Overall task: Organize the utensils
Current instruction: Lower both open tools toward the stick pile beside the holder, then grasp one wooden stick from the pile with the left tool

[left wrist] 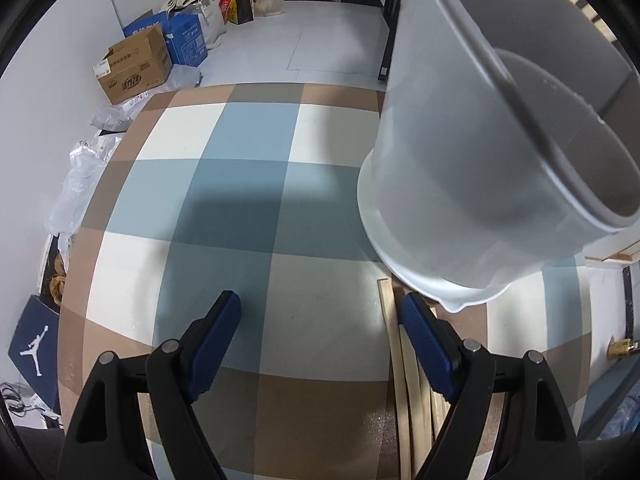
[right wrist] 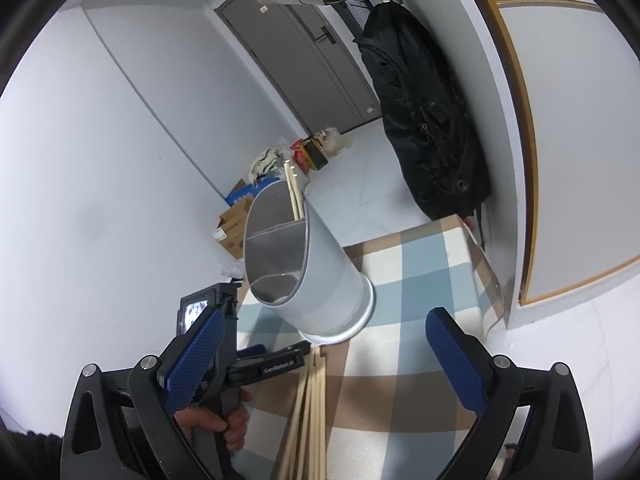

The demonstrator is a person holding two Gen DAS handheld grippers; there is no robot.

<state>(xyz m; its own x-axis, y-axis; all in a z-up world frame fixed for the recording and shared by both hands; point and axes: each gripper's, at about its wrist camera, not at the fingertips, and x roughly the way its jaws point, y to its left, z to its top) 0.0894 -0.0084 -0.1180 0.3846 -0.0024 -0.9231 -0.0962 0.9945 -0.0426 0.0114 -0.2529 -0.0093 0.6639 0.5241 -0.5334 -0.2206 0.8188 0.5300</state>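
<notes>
A grey cylindrical utensil holder (right wrist: 320, 276) with inner dividers stands on the checked tablecloth (right wrist: 420, 264); in the left wrist view it (left wrist: 500, 160) fills the upper right. A few wooden chopsticks (right wrist: 294, 192) stick out of its far compartment. Several more wooden chopsticks (right wrist: 310, 408) lie in a bundle on the cloth in front of the holder, also seen by the left wrist (left wrist: 404, 392). My left gripper (left wrist: 320, 316) is open and empty, just left of the bundle and low over the cloth; it also shows in the right wrist view (right wrist: 276, 352). My right gripper (right wrist: 324, 340) is open and empty above the bundle.
Cardboard boxes (left wrist: 136, 66) and bags (left wrist: 200, 4) sit on the floor beyond the table. Plastic wrap (left wrist: 80, 176) and a dark shoebox (left wrist: 34, 340) lie at the table's left. A black backpack (right wrist: 428, 120) hangs on the wall to the right.
</notes>
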